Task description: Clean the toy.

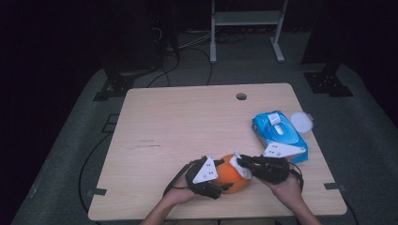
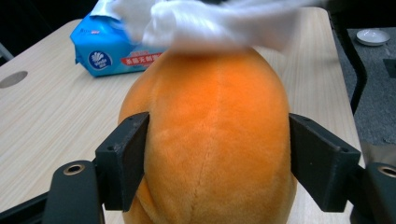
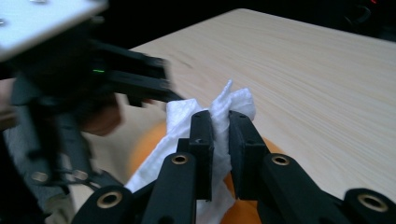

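An orange plush toy [image 1: 233, 180] lies near the front edge of the wooden table [image 1: 187, 122]. My left gripper [image 1: 225, 176] comes at it from the left. In the left gripper view its jaws sit against both flanks of the plush [image 2: 210, 130], shut on it. My right gripper [image 1: 245, 162] comes from the right, shut on a crumpled white wipe [image 1: 239, 168] that rests on top of the plush. In the right gripper view the wipe [image 3: 182, 116] sticks up between the closed jaws of the right gripper [image 3: 220, 126], with orange plush [image 3: 144, 144] under it.
A blue pack of wet wipes [image 1: 279, 136] lies at the table's right side, just behind my right hand. A small white round lid [image 1: 301, 122] sits by the right edge. A cable hole [image 1: 241, 96] marks the far side. A white frame [image 1: 246, 18] stands beyond the table.
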